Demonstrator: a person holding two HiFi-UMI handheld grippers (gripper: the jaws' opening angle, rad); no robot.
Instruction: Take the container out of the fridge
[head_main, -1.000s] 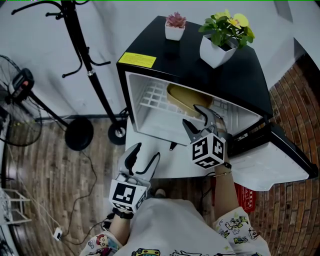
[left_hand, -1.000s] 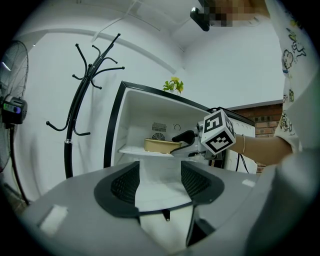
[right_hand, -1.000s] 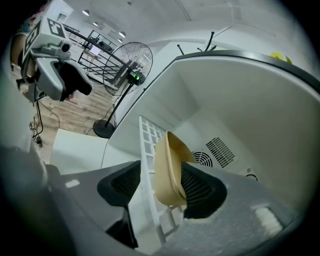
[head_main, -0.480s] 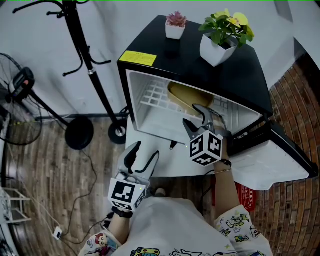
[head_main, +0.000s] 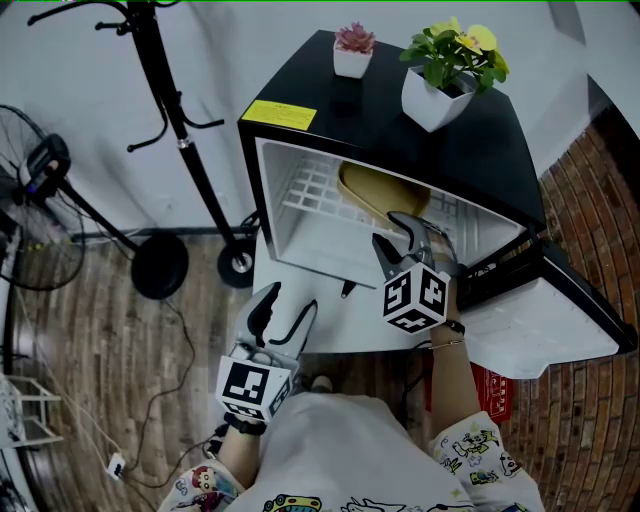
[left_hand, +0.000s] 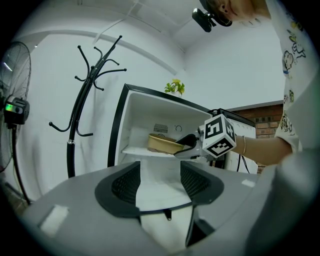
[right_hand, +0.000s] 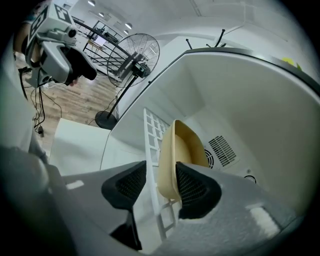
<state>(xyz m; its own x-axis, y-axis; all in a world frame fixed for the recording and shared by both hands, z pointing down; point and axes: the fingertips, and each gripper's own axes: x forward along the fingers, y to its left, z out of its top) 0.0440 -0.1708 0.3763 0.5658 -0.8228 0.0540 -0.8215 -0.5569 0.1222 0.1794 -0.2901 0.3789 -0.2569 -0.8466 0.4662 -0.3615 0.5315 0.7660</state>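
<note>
Head view, left to right: a fan (head_main: 35, 170) at the far left edge, then a black coat stand (head_main: 165, 90) against the wall. Your left hand-held gripper (head_main: 288, 305) sits low, in front of the fridge (head_main: 400, 130) and well apart from it. Its jaws are apart with nothing between them, and the left gripper view confirms this: only the white front of the fridge shows in the gap.

The fridge is black outside and white inside, with a yellow label (head_main: 278, 116) on its top left corner. Its door (head_main: 560, 320) is swung open to the right. Two potted plants stand on top, a small pink one (head_main: 352, 50) and a bigger yellow-flowered one (head_main: 450, 70) to its right.

The container (head_main: 375, 190) is tan and open-topped. It is inside the fridge, on the white wire shelf (head_main: 310, 195), toward the back right.

Your right hand-held gripper (head_main: 392, 232) reaches into the fridge at the container's near end, tilted a bit downward. In the right gripper view, its jaws have just been closing and the container's near wall is between them. One pad is inside the container and looks to be touching the wall, though that's hard to tell at this angle. The other pad is outside with a clear gap, so there's no clamp on it yet. The container is not lifted.
</note>
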